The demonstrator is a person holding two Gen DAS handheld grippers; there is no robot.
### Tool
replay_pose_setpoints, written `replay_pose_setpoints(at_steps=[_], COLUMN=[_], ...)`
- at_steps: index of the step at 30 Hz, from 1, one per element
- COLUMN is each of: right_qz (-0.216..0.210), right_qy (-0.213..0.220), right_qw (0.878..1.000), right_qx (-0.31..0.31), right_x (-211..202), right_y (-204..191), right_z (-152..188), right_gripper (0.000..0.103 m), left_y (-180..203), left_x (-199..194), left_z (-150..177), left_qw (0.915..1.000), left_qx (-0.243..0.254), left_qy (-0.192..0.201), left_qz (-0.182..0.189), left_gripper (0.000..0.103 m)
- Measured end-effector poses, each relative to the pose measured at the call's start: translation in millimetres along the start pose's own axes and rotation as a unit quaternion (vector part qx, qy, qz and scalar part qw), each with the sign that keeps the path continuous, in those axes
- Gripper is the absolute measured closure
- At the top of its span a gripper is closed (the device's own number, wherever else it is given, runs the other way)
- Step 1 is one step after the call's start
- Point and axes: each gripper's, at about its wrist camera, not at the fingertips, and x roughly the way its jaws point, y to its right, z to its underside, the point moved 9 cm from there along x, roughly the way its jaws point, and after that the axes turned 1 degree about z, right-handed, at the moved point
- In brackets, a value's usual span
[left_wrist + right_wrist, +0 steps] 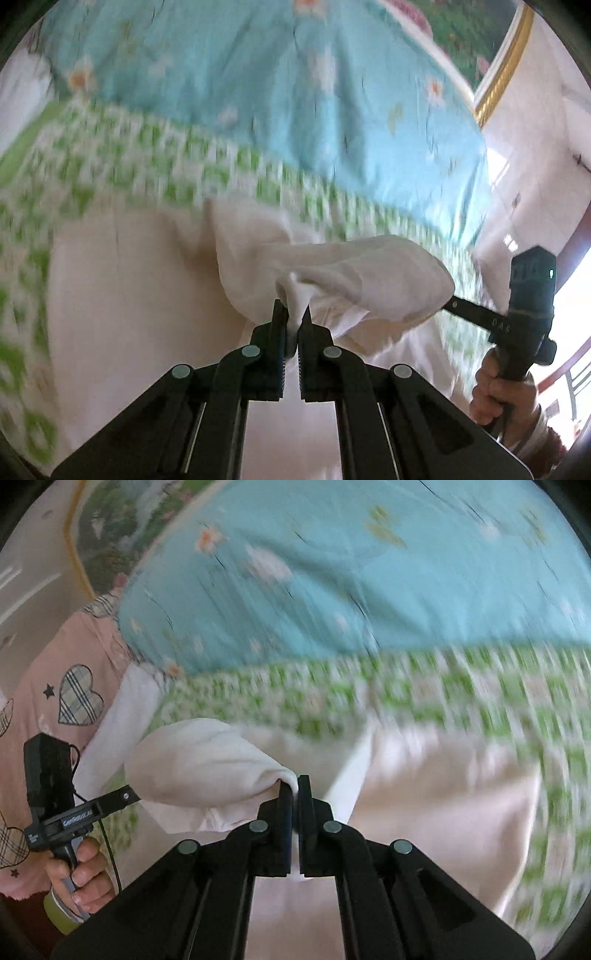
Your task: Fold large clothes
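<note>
Both grippers, left (294, 314) and right (294, 786), had jaws pinched on the white garment (354, 280), lifted over the bed (258, 92); blur hid its exact shape.

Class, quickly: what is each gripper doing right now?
Left gripper: closed on the white garment.
Right gripper: closed on the same white garment.

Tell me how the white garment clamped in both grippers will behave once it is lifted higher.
Probably floppy: the white garment sags in a soft roll between the left gripper and right gripper. Likely light, as thin bunched edges carry it. It may slip, since each gripper pinches only a little cloth.
</note>
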Motion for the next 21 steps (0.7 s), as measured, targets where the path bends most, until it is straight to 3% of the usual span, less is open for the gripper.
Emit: replay_pose_setpoints(at_steps=[3, 5, 8, 10, 11, 12, 14, 16, 20, 21], right_qz=[0.006, 0.016, 0.003, -0.02, -0.037, -0.067, -0.094, -0.1, -0.071, -0.07], right_qy=[-0.042, -0.065, -0.058, -0.056, -0.055, -0.055, -0.062, -0.061, -0.058, -0.055], right_qw=[0.999, 0.996, 0.993, 0.989, 0.986, 0.98, 0.971, 0.967, 0.967, 0.965], right_qx=[0.034, 0.059, 0.103, 0.134, 0.153, 0.18, 0.209, 0.226, 0.238, 0.247], right_x=[1, -3, -16, -21, -23, -21, -16, -11, -5, -5], right_y=[15, 24, 23, 16, 12, 4, -7, -14, -3, 3], right_z=[44, 68, 82, 85, 87, 90, 91, 94, 103, 103], right_gripper=[0.1, 0.099, 0.096, 0.092, 0.085, 0.07, 0.054, 0.054, 0.054, 0.054], left_y=[2, -1, -11, -12, -15, -16, -20, -22, -21, -19], left_x=[-2, -9, -18, -24, -25, -27, -32, -46, -49, -46], left_z=[45, 65, 75, 81, 83, 86, 85, 81, 57, 52], left_qw=[0.9992, 0.9984, 0.9978, 0.9977, 0.9975, 0.9972, 0.9966, 0.9964, 0.9942, 0.9934], left_qx=[0.0, -0.01, -0.025, -0.027, -0.029, -0.031, -0.042, -0.054, -0.075, -0.08], left_qy=[-0.039, -0.055, -0.06, -0.062, -0.065, -0.068, -0.071, -0.064, -0.065, -0.067], left_qz=[-0.009, -0.009, -0.009, -0.006, -0.006, -0.005, 0.003, 0.014, 0.042, 0.047], left_gripper=[0.099, 0.091, 0.078, 0.076, 0.076, 0.076, 0.076, 0.074, 0.052, 0.05])
